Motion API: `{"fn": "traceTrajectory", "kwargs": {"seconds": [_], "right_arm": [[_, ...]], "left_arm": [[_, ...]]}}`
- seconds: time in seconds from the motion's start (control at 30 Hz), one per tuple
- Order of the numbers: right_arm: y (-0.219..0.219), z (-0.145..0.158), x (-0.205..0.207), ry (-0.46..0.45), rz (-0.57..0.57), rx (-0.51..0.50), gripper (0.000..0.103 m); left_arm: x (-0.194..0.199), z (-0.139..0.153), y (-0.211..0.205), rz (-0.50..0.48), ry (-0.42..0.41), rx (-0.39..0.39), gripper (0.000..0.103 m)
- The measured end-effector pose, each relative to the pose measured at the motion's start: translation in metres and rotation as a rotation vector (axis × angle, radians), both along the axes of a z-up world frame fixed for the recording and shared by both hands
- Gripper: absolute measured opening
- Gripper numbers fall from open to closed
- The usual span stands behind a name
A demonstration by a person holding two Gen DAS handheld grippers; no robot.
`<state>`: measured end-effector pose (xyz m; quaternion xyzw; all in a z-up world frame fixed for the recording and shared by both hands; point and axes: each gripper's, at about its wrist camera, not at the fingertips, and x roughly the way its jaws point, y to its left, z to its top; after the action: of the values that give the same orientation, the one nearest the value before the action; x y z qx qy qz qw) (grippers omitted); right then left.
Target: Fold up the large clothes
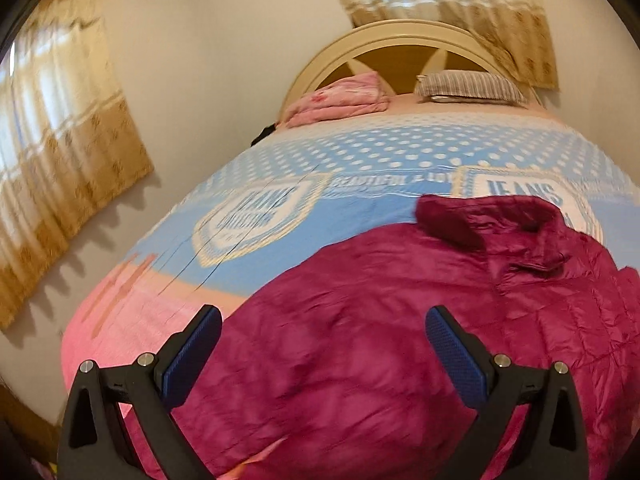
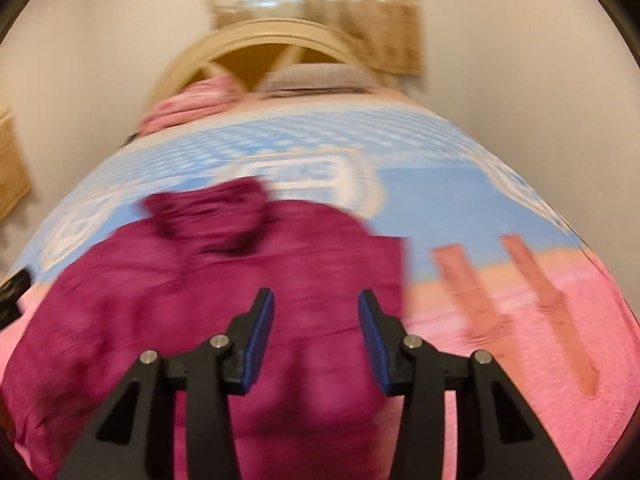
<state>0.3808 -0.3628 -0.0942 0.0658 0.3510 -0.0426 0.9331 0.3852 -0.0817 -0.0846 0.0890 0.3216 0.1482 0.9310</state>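
Note:
A large magenta quilted jacket (image 1: 400, 320) lies spread on the bed, its collar (image 1: 492, 220) toward the headboard. In the left wrist view my left gripper (image 1: 324, 316) hovers above the jacket's lower left part, jaws wide apart, nothing between the blue pads (image 1: 192, 356). The right wrist view is blurred. It shows the same jacket (image 2: 200, 300) with its collar (image 2: 212, 212) at upper left. My right gripper (image 2: 316, 300) hangs over the jacket near its right edge, jaws partly apart and empty. The other gripper shows at the left edge (image 2: 12, 292).
The bed carries a blue, white and pink printed cover (image 1: 360, 160). A folded pink blanket (image 1: 336, 100) and a striped pillow (image 1: 468, 86) lie by the arched headboard (image 1: 400, 36). Curtains (image 1: 60, 140) hang on the left wall. Bare pink cover (image 2: 520, 340) lies right of the jacket.

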Motion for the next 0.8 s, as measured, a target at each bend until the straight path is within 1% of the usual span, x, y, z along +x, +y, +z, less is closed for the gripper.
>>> {"fn": "traceTrajectory", "kwargs": {"seconds": [0.07, 0.13, 0.2, 0.23, 0.3, 0.33, 0.37, 0.43, 0.57, 0.63, 0.7, 0.8], "right_arm": [[-0.037, -0.01, 0.016, 0.025, -0.093, 0.008, 0.047], [-0.06, -0.019, 0.029, 0.042, -0.14, 0.01, 0.047], [-0.072, -0.03, 0.041, 0.074, -0.157, 0.005, 0.047], [-0.075, -0.039, 0.05, 0.1, -0.153, 0.009, 0.047], [-0.077, -0.054, 0.062, 0.132, -0.134, 0.03, 0.047], [-0.072, -0.062, 0.069, 0.143, -0.101, 0.038, 0.047], [-0.062, -0.07, 0.074, 0.152, -0.064, 0.026, 0.047], [-0.05, -0.077, 0.074, 0.152, -0.026, -0.011, 0.047], [-0.042, -0.091, 0.077, 0.164, -0.003, -0.035, 0.047], [-0.042, -0.091, 0.077, 0.174, 0.001, -0.027, 0.048], [-0.046, -0.087, 0.076, 0.179, -0.003, -0.041, 0.048], [-0.053, -0.066, 0.061, 0.147, -0.052, -0.029, 0.049]], "left_arm": [[0.017, -0.014, -0.02, 0.006, 0.008, 0.063, 0.102], [0.037, -0.036, -0.03, 0.039, 0.046, 0.138, 0.102], [0.051, -0.059, -0.027, 0.085, 0.085, 0.201, 0.102], [0.06, -0.075, -0.022, 0.118, 0.119, 0.234, 0.102], [0.066, -0.096, -0.01, 0.147, 0.175, 0.255, 0.102], [0.067, -0.103, -0.004, 0.156, 0.187, 0.257, 0.102], [0.066, -0.108, 0.001, 0.16, 0.188, 0.25, 0.102], [0.065, -0.112, 0.013, 0.171, 0.189, 0.227, 0.102], [0.064, -0.12, 0.028, 0.176, 0.198, 0.157, 0.102], [0.064, -0.123, 0.033, 0.178, 0.201, 0.133, 0.102], [0.064, -0.124, 0.035, 0.181, 0.197, 0.116, 0.102], [0.066, -0.126, 0.04, 0.179, 0.193, 0.081, 0.102]]}}
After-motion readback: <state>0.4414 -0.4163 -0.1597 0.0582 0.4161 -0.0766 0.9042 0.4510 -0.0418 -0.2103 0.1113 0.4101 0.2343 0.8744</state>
